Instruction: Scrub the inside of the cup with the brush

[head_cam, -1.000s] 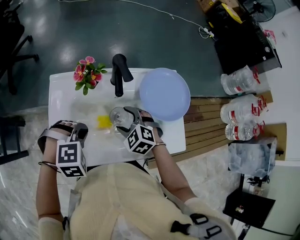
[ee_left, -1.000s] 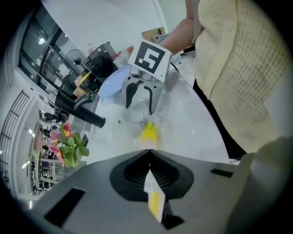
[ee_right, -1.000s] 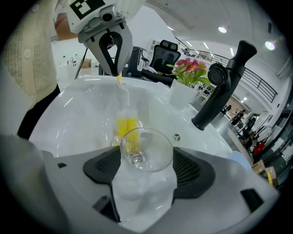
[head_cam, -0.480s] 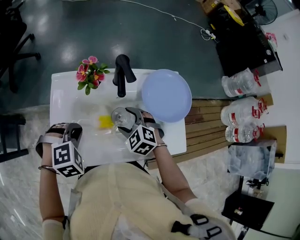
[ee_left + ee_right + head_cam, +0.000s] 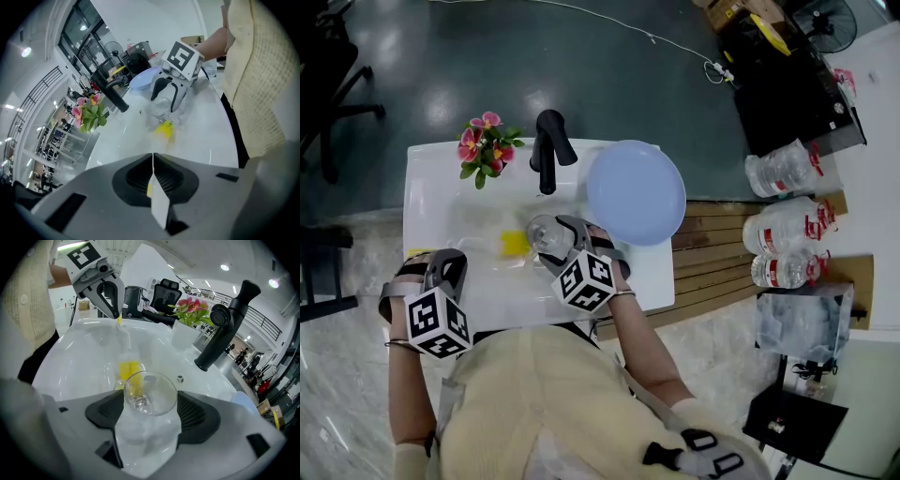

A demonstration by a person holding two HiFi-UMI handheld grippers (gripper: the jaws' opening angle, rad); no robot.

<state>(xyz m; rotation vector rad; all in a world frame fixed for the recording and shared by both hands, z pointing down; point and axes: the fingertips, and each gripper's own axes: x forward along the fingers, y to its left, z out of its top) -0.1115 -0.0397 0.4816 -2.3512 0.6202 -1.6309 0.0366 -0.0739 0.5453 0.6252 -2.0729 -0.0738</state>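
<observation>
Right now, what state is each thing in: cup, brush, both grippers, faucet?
cup: empty, clamped, nothing inside it.
brush: held by its handle end, yellow head outside the cup.
left gripper: shut on brush.
right gripper: shut on cup.
faucet: off, no water running.

No readable text anywhere.
Bottle labels (image 5: 813,212) are too small to read; cubes (image 5: 584,281) carry only square markers.
</observation>
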